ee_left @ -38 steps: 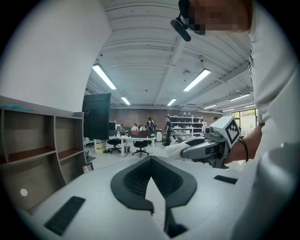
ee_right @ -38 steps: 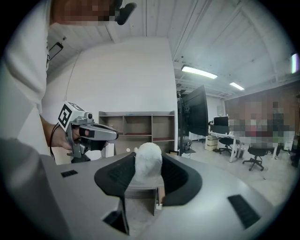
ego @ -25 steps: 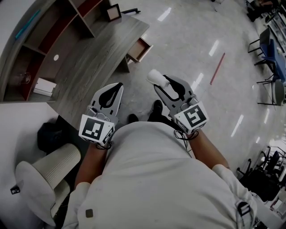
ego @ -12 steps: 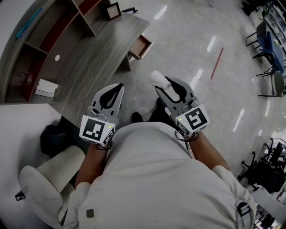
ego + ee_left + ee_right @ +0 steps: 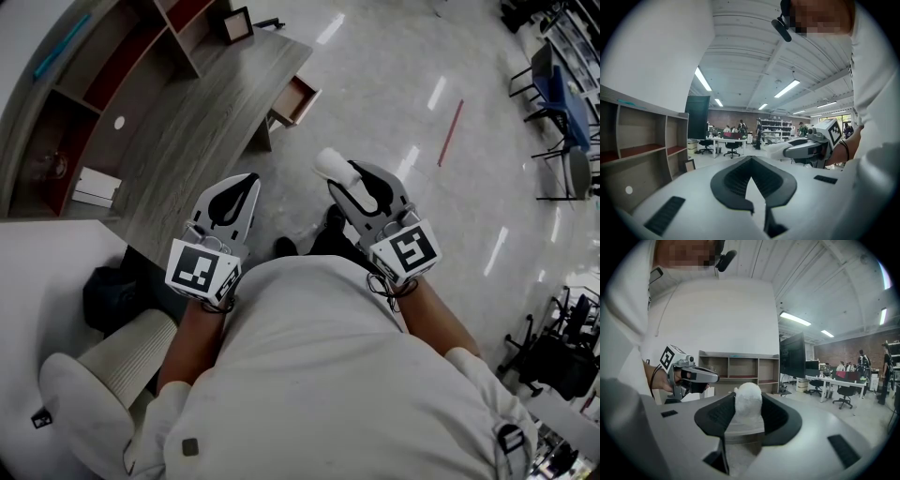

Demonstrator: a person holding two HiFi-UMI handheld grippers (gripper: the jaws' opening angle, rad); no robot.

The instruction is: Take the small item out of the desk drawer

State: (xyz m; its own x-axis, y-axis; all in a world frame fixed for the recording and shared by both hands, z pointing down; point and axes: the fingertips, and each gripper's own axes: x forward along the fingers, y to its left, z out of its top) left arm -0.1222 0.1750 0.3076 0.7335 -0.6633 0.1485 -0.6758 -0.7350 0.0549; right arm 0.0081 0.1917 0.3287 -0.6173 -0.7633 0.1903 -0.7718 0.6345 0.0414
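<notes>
The small white item [image 5: 748, 399] is out of the drawer [image 5: 294, 99] and well apart from it, pinched between the jaws of the right hand-held gripper [image 5: 342, 178]; the pads press on its two sides and its rounded top pokes out past the tips. The left hand-held gripper [image 5: 750, 161] is closed on nothing, its tips meeting; it sits as far back from the drawer as the right one, close before the person's chest. The drawer itself still juts open from the far end of the table [image 5: 197, 141]. Against a second ago very little is different: the hold on the item is the same and both grippers keep their pose; only the drawer and the red strip [image 5: 451, 133] on the floor beyond it have slid a touch in the head view, which reads as a slight drift of the person. By my judgement the taking-out is finished, and only carrying or setting down the item could remain.
</notes>
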